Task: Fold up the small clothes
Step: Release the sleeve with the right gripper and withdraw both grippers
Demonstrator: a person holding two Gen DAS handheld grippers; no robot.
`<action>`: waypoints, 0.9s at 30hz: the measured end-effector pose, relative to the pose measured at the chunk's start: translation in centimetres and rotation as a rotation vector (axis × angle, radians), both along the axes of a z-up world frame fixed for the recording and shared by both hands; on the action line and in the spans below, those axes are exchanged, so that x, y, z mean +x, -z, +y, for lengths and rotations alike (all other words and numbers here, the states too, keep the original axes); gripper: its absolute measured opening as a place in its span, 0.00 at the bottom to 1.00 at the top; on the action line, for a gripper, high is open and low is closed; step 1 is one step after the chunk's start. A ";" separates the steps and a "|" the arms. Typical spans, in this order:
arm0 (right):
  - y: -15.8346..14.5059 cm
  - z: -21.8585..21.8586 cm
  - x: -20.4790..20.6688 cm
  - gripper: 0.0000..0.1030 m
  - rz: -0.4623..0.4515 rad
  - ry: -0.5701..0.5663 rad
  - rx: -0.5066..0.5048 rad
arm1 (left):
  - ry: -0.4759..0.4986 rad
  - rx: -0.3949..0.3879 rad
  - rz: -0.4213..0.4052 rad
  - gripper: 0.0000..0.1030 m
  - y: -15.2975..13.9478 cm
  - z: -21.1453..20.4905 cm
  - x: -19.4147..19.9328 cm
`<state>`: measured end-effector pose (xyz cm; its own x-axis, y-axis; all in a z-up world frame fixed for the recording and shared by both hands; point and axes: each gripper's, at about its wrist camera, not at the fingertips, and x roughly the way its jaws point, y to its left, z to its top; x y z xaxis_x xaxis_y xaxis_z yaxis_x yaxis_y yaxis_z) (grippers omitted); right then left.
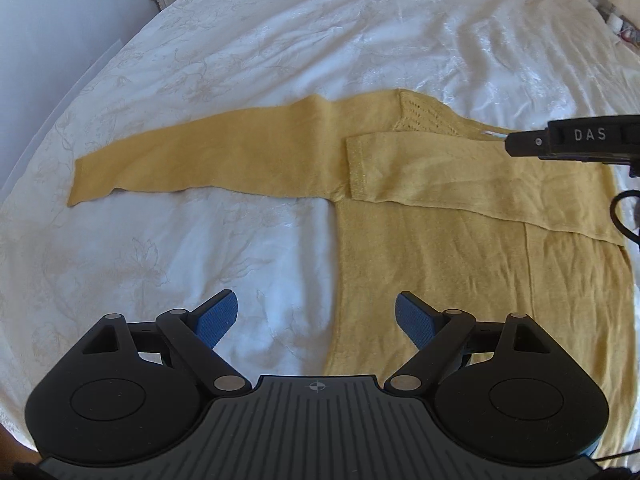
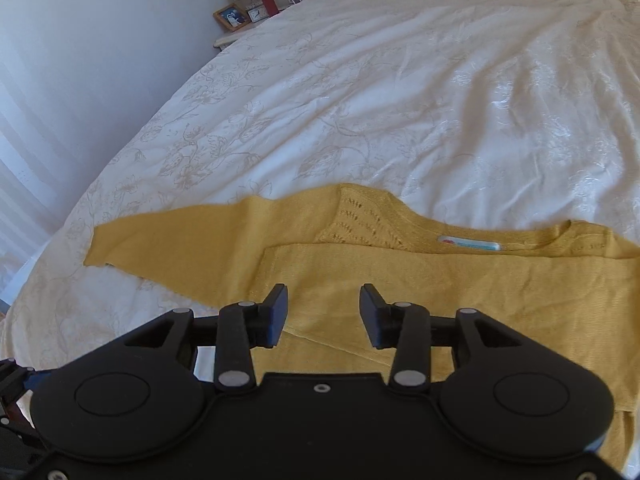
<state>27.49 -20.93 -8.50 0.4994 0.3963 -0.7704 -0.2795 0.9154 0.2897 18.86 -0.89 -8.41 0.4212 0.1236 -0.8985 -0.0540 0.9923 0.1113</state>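
On white floral bedspread (image 2: 400, 100) — yellow sweater (image 2: 440, 280).

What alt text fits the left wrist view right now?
A yellow sweater lies flat on a white bedspread, one sleeve stretched out left, the other sleeve folded across the body. The left gripper hovers open at the sweater's edge, holding nothing; the right gripper's tip enters from the right.
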 end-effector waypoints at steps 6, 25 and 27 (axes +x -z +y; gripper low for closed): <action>0.0 -7.2 -4.1 0.53 -0.010 0.015 -0.042 | -0.053 -0.033 -0.019 0.84 -0.7 -7.8 -2.3; 3.3 -18.2 -8.8 0.57 0.065 0.131 0.061 | -0.138 -0.145 -0.069 0.84 -0.4 -16.7 -2.9; 3.4 -18.6 -8.8 0.61 0.064 0.136 0.067 | -0.160 -0.136 -0.056 0.84 -0.1 -16.9 -2.6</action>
<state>18.71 -39.51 -11.92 0.5030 0.3799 -0.7764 -0.1331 0.9216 0.3647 16.23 -17.84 -8.31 0.4561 0.0722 -0.8870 -0.2140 0.9763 -0.0306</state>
